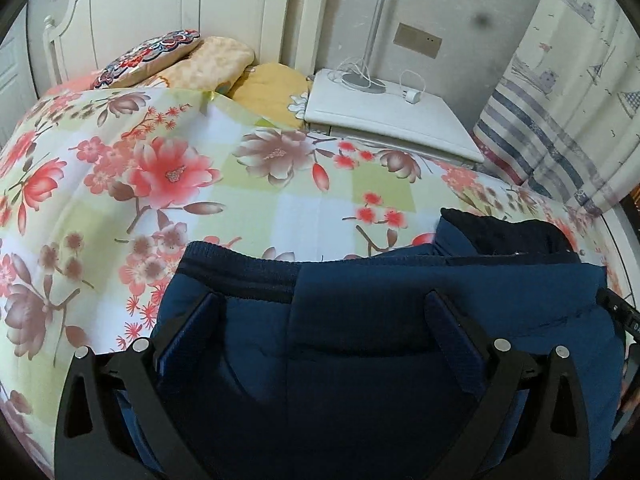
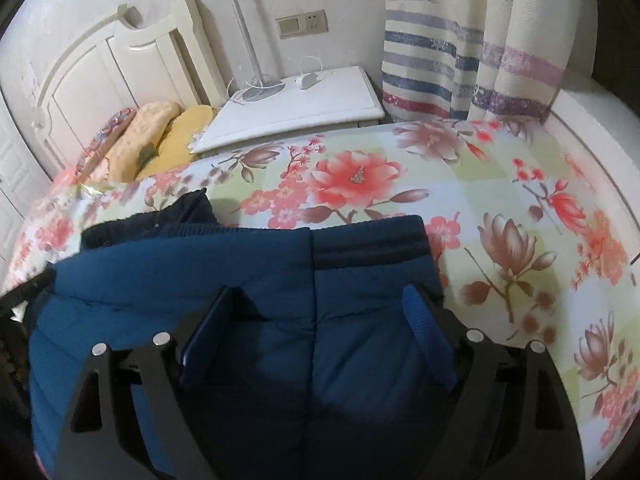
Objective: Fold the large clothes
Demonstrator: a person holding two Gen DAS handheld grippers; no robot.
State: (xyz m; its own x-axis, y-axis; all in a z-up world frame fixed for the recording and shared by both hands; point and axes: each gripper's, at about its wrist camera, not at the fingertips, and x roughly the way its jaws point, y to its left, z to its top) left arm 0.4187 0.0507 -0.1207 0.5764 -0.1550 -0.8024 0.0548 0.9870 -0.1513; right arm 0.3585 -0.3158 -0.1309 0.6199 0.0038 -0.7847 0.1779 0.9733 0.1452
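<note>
The left gripper [image 1: 324, 312] stands with its jaws wide apart above the folded blue jacket [image 1: 380, 320], nothing pinched between the blue pads, and the right gripper [image 2: 320, 308] hangs the same way over the same garment, jaws spread and bare; whether any pad touches the cloth cannot be told. The jacket lies on the flowered bedspread [image 1: 200, 184] at the near edge of the bed, its ribbed hem [image 1: 236, 272] turned away from the cameras and a darker collar or lining [image 1: 504, 232] sticking out along the far side. Going left to right in the left wrist view: a white headboard [image 1: 160, 12], an embroidered cushion [image 1: 148, 56] leaning on a peach pillow [image 1: 212, 60], a yellow pillow [image 1: 272, 88] just beside it, then a white nightstand [image 1: 392, 120] carrying a lamp base [image 1: 364, 80] with its thin pole and a white charger [image 1: 412, 96] with a looped cable, and last a striped curtain [image 1: 560, 112]. None of these lies near the jacket; open bedspread separates them. The left wrist view alone shows the cushion's pattern clearly and, at its right border, a bit of the other gripper's black frame [image 1: 624, 316]. The right wrist view alone shows the wall socket [image 2: 302, 24] plainly, the headboard post [image 2: 184, 12], and a broad stretch of bedspread to the right of the jacket.
</note>
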